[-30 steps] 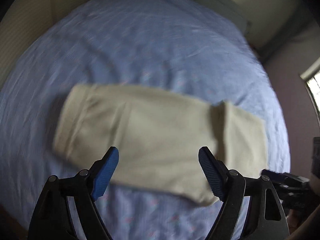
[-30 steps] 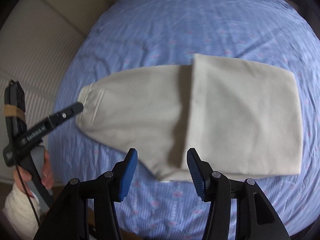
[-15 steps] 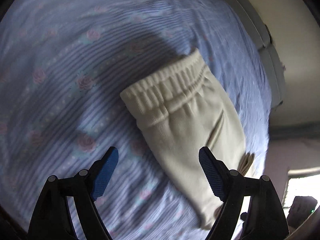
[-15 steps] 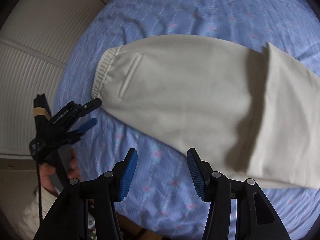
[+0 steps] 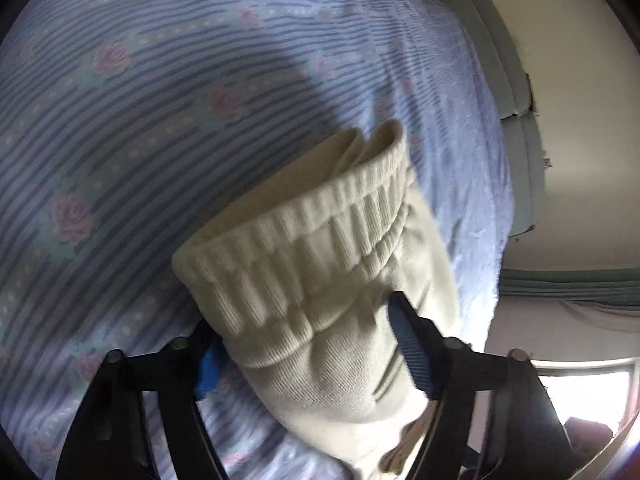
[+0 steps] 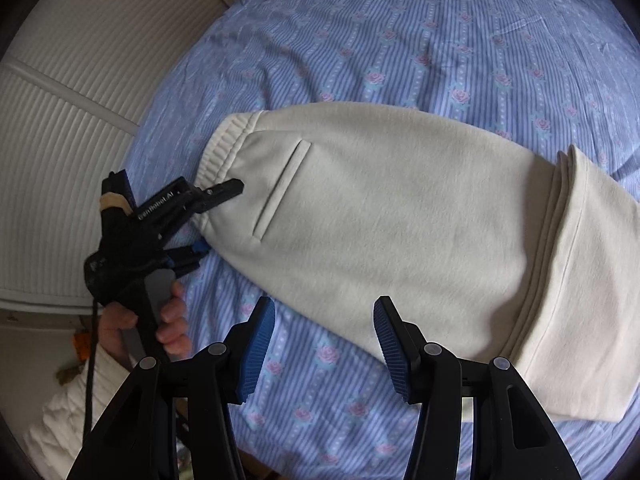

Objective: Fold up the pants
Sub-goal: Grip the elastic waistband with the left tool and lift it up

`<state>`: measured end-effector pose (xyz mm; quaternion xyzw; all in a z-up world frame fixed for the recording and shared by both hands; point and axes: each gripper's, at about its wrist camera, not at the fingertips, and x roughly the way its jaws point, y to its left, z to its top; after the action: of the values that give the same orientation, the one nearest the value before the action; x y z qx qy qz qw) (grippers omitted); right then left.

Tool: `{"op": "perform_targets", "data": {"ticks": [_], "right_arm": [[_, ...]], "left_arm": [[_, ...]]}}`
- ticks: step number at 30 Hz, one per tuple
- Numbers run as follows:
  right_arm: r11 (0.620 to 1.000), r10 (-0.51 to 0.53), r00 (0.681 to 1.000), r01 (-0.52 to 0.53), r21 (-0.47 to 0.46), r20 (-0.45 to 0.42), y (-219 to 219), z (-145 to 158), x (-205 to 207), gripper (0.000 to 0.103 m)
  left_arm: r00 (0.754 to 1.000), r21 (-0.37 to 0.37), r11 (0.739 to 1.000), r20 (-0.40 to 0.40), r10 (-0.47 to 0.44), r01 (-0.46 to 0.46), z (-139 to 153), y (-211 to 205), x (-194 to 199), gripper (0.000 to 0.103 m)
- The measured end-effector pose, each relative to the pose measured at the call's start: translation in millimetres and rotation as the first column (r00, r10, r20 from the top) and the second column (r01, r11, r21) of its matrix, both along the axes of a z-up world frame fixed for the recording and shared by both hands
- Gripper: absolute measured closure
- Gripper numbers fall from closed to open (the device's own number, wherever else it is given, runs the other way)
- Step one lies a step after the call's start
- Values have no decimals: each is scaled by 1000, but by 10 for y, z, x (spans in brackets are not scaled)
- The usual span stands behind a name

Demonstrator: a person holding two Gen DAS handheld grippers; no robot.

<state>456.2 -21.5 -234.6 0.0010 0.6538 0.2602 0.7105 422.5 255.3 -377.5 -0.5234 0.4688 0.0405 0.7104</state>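
Left gripper (image 5: 308, 344): jaws just closing around ribbed waistband (image 5: 320, 240) of cream pants (image 6: 400, 216), lying folded on striped bedsheet (image 6: 440, 40). Right gripper (image 6: 324, 340): open, empty, above pants' near edge.

Left gripper (image 5: 308, 344) finger behind pants (image 5: 320, 280) waistband

A blue striped bedsheet (image 6: 440, 40) printed with pink roses covers the bed, lightly creased. Beside it lies a beige ribbed panel (image 6: 80, 92). The left wrist view shows a grey headboard cushion (image 5: 516, 120), a cream wall (image 5: 580, 160) and a bright window (image 5: 592, 384).
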Motion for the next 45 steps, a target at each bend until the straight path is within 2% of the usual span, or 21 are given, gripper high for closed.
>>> {"op": "perform_targets", "data": {"ticks": [2,4,6,12,13,15,18,19,20,21,22,26,28,29,31,32,34,38,41,45], "right_arm": [[1000,-7,1000,7,9,1,-10,5,-3,50],[1000,-8,1000,8,15,11,-26,38,-8,50],[1000,-11,1000,11,19,20,-28,67,-5,50],[999,-38,999,37,26,29,-78,137,16,50],[999,-44,999,44,24,31,-101,143,20,50],[999,-51,998,50,18,30,-134,143,35,50],[997,-73,997,72,14,26,-221,173,50,50],[996,-82,996,82,24,22,-264,189,52,50],[995,-92,996,92,37,20,-324,214,47,50],[994,-100,995,99,48,21,-389,244,38,50],[993,-106,994,105,55,25,-463,275,22,50],[988,-148,987,144,62,63,-915,462,-104,50],[984,-172,981,167,61,92,-1169,580,-184,50],[981,-189,976,184,57,111,-1335,653,-236,50],[973,-231,963,226,55,138,-1647,783,-343,50],[969,-247,958,242,56,146,-1770,833,-366,50],[956,-291,942,284,67,165,-2048,937,-456,50],[927,-374,909,361,103,182,-2563,1091,-629,50],[909,-414,890,393,136,194,-2866,1170,-747,50],[897,-437,876,407,170,204,-3175,1220,-848,50]], "left_arm": [[998,-3,1000,56,-17,17,127,21,-26,52],[992,-36,999,128,-21,26,218,54,-76,58],[986,-61,998,164,-19,29,246,65,-95,58],[998,-83,996,50,-27,32,-40,-70,153,57],[999,-77,996,27,-39,41,-81,-122,196,52],[999,-30,999,-29,-31,30,-126,-203,290,51],[998,28,999,-67,-15,17,21,-236,306,61],[997,71,996,-71,-42,47,130,-263,315,71],[995,104,992,-70,-65,73,209,-290,333,76],[992,164,980,-74,-104,115,380,-341,353,77],[990,194,972,-71,-123,134,468,-365,386,78],[978,347,916,-9,-210,200,1149,-658,361,79],[968,456,863,10,-250,218,1526,-911,355,79],[965,485,846,15,-260,221,1629,-994,364,79],[953,569,789,31,-301,231,1924,-1297,347,79],[948,592,771,36,-316,234,2013,-1406,327,79],[934,659,711,38,-355,244,2244,-1757,322,79],[913,721,645,44,-406,252,2538,-2319,358,79],[899,727,631,45,-436,270,2612,-2674,412,79],[874,751,582,12,-485,312,2688,-3233,476,79]]}}
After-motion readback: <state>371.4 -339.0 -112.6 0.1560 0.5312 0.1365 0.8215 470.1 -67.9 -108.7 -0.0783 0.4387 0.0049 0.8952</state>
